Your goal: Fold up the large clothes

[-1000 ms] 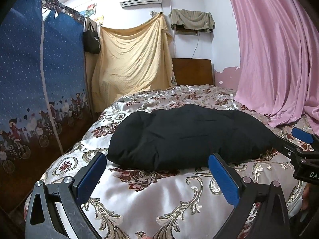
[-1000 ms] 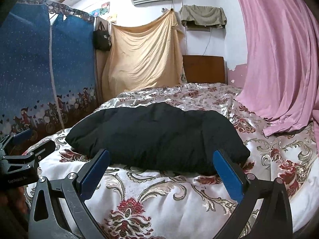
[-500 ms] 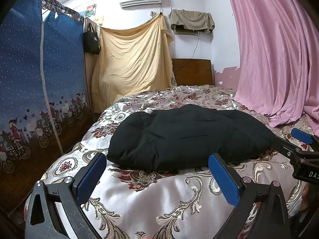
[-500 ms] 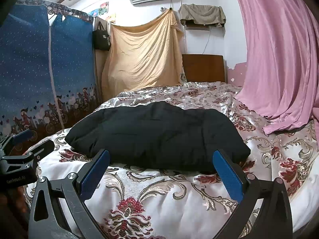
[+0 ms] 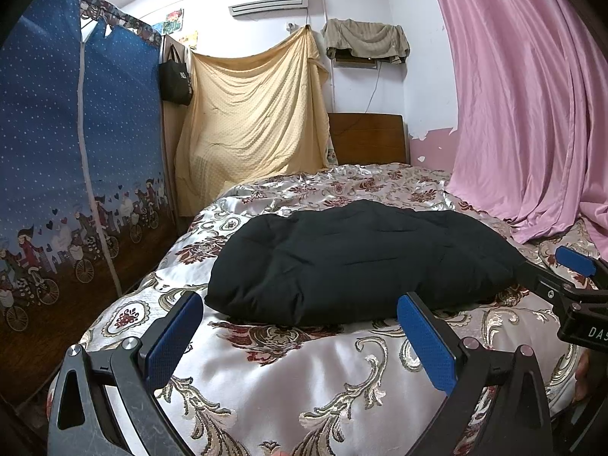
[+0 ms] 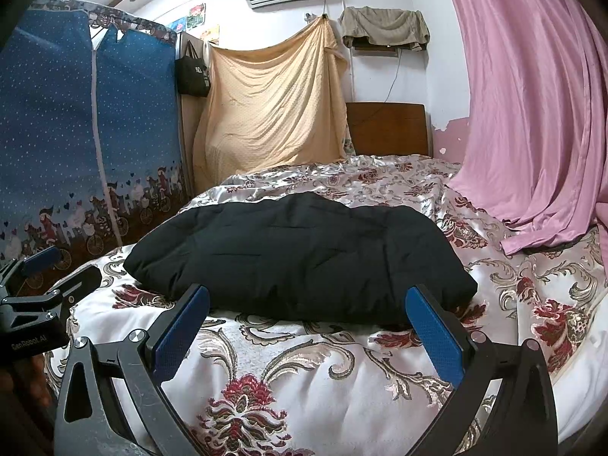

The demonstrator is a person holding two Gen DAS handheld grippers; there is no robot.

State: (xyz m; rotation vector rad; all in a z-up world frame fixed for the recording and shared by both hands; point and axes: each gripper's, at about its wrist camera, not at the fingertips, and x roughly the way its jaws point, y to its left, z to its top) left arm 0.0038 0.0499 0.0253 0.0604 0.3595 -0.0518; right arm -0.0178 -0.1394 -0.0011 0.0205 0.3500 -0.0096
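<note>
left wrist view: the left gripper (image 5: 300, 336) has its jaws wide apart with nothing between them, hovering over the near edge of the bed (image 5: 266, 391); straight ahead of the jaws, just past their tips, the black padded garment (image 5: 357, 262) lies in a thick folded bundle on the floral satin bedcover; off to the right of the jaws the right gripper (image 5: 562, 273) shows beside the garment's right end, whether touching it cannot be told; right wrist view: the right gripper (image 6: 307, 326) also has its jaws spread wide and empty, the garment (image 6: 300, 262) directly ahead and near the tips; the left gripper (image 6: 49, 269) sits to the left of the jaws, apart from the garment's left end; a pink curtain (image 6: 532, 106) hangs to the right.
</note>
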